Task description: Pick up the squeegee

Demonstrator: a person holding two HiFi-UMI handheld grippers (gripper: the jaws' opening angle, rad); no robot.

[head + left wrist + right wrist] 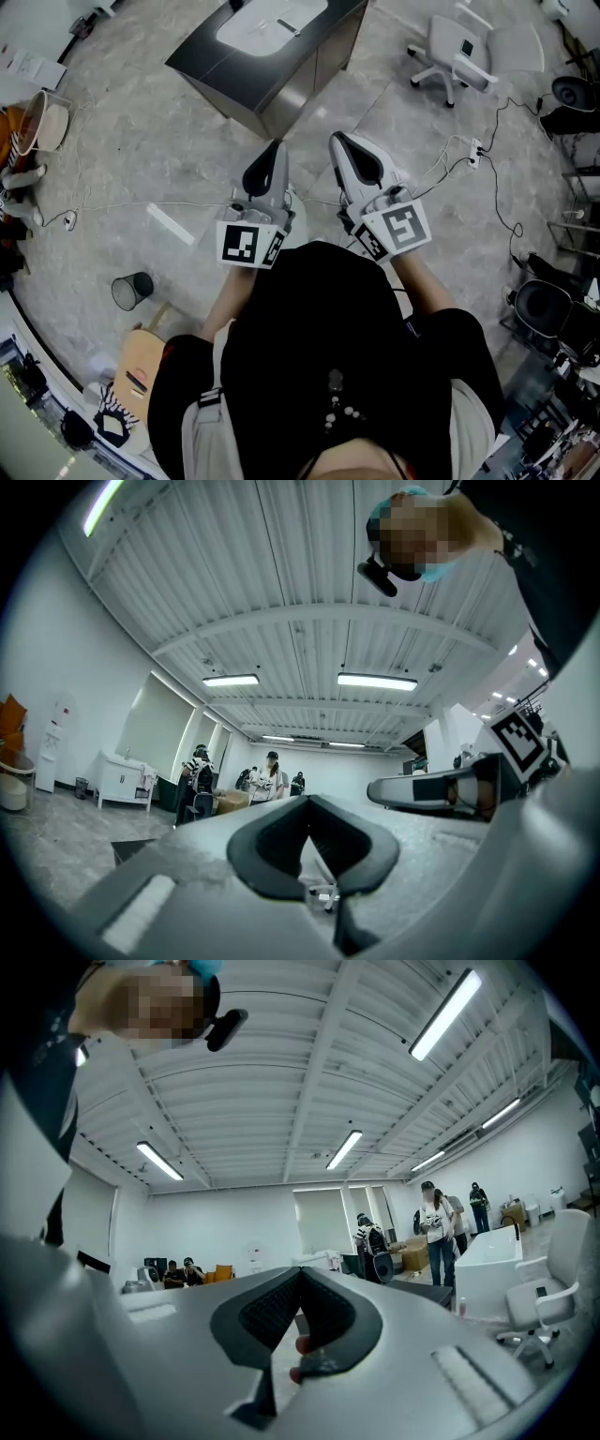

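I can make out no squeegee in any view. In the head view both grippers are held side by side in front of the person's black-clad body and point forward over the grey floor. The left gripper (274, 148) has its dark pads meeting at the tip, with nothing between them (307, 801). The right gripper (339, 141) is likewise shut and empty (300, 1271). Both gripper views look level across a large white room. A dark cabinet with a white sink top (309, 70) stands a short way ahead of the two tips.
A white office chair (455, 52) stands at the back right, near a power strip with trailing cables (475, 150). A black waste bin (132, 290) and a white strip (171, 225) lie on the floor at the left. Several people stand far off (272, 778) (433, 1227).
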